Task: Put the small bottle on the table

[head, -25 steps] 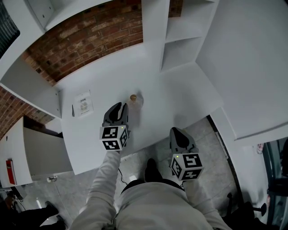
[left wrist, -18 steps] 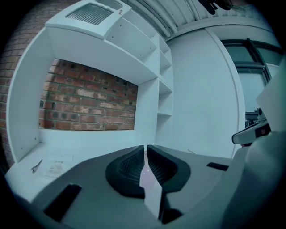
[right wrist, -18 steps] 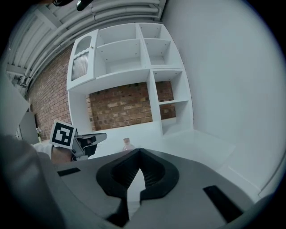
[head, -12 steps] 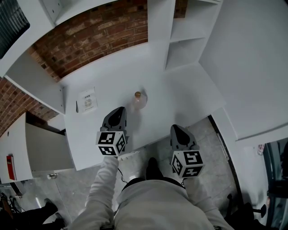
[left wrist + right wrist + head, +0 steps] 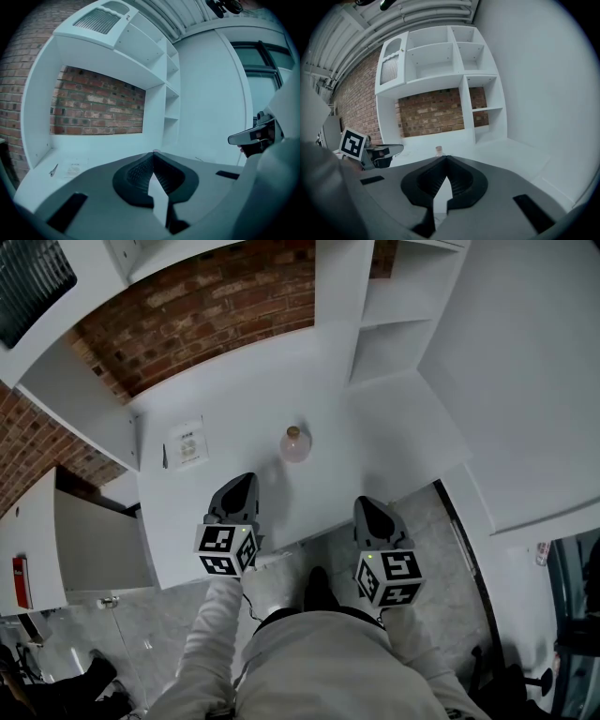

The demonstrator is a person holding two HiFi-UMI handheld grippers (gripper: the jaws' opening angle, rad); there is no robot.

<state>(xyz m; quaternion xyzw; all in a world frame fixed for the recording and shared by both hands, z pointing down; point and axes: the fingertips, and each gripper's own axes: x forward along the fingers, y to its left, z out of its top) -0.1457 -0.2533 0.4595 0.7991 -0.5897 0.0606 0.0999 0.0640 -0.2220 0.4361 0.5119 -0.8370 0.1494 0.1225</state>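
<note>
The small bottle [image 5: 295,442] stands upright on the white table [image 5: 234,390], a rounded clear body with a tan stopper. From where I'm steering, it sits ahead of my left gripper [image 5: 244,484] and a little to that gripper's right, clear of its tips with bare tabletop between them. From my right gripper [image 5: 367,506] it lies ahead and off to the left, farther away. In the right gripper view the small bottle [image 5: 438,150] shows just above the jaw tips.

My left gripper [image 5: 153,155] has just been closing its jaws. They are now pressed together at the tips with nothing between them. My right gripper [image 5: 446,160] also has its jaws pressed together at the tips and carries nothing. Both grippers hang over the near edge of the table, side by side and well apart.

To the left of my left gripper and farther forward, a printed sheet of paper [image 5: 187,443] lies flat on the table. Beyond the bottle is a brick wall [image 5: 206,306]. Ahead of my right gripper stands a white shelf unit [image 5: 389,329]. Below both grippers is grey floor [image 5: 441,559].
</note>
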